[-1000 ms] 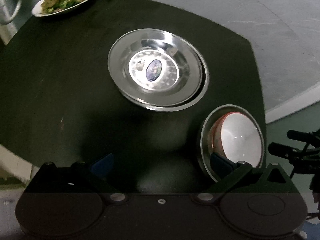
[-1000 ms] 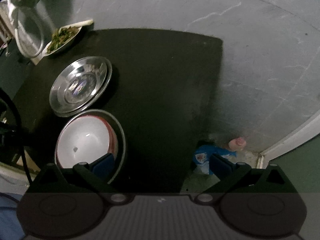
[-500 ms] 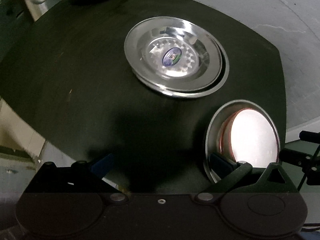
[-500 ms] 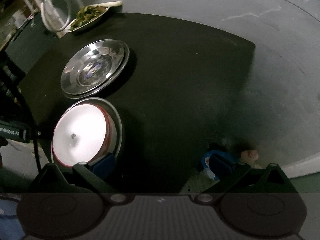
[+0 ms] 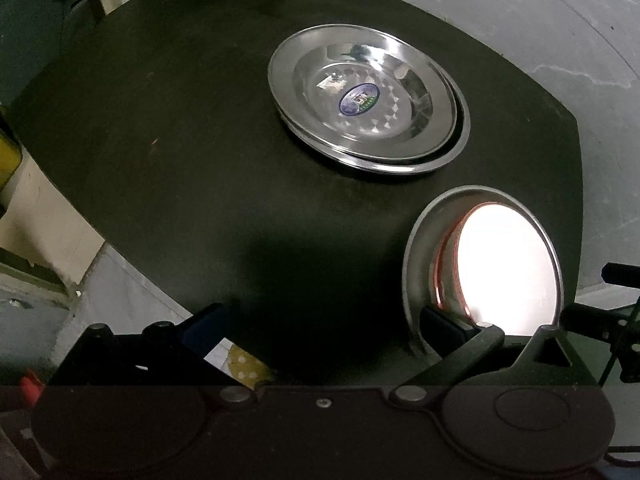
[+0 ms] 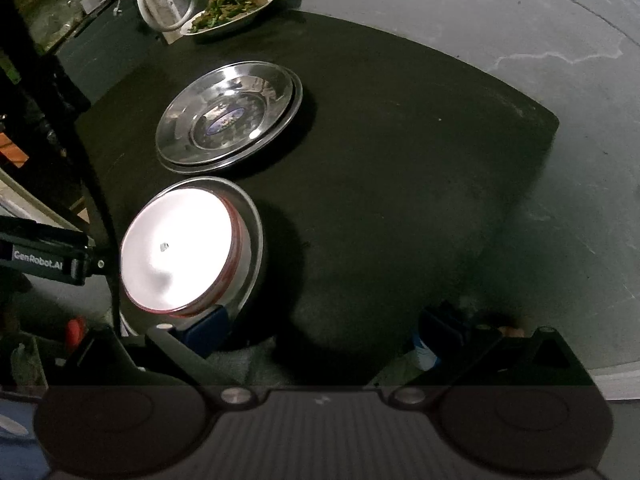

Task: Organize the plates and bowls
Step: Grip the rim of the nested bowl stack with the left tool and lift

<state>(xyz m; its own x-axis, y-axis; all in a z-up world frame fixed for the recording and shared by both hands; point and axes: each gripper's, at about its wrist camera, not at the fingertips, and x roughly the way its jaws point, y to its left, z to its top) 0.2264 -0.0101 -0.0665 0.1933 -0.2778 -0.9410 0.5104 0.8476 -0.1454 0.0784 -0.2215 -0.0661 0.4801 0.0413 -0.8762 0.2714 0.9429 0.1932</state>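
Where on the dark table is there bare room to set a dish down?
Bare stretches of table: right of the stacked steel plates, out to the far-right corner, and left of them in the left wrist view. Crowded: the narrow strip between those plates and the white bowl in its steel dish.

Right gripper (image 6: 324, 328) hangs wide open over the table's (image 6: 400, 160) near edge; its left finger sits just by the steel bowl (image 6: 250, 240) holding the white bowl (image 6: 176, 248). Stacked plates (image 6: 228, 116) lie mid-table, a dish of greens (image 6: 228, 10) at the far edge
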